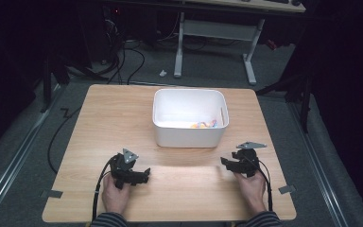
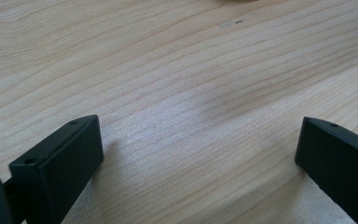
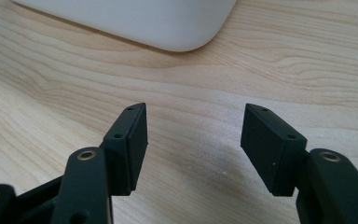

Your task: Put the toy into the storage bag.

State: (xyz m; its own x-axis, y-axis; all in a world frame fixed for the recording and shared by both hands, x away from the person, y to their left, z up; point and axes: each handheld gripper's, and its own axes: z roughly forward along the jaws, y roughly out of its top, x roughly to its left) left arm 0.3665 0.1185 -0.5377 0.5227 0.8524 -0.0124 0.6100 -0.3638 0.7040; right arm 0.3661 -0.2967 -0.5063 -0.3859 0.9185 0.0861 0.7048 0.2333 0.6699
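Item: white bin (image 1: 189,137), one piece, taken here as the landmark for every place given.

Place: on the wooden table (image 1: 104,123), in the far half and a little right of its middle, standing upright and open at the top. In my right gripper view a rounded lower corner of it (image 3: 168,28) sits just ahead of the jaws.

Contents: a few small coloured pieces (image 1: 203,125) lie on the floor of the bin, at its front right corner. They are too small for me to say what they are.

Handling, as I judge it: moulded plastic, thin-walled and stiff, so light and nearly empty. The sides are smooth and likely slippery, and the width is beyond one pair of jaws. I would take it by the rim, pinching the top edge of a side wall, one pair of tongs to each side, so it cannot tip.

My tongs: left gripper (image 1: 144,175) rests near the bin's front left, apart from it, jaws spread wide over bare wood. Right gripper (image 1: 224,163) sits near its front right corner, not touching, jaws partly spread with nothing between them.
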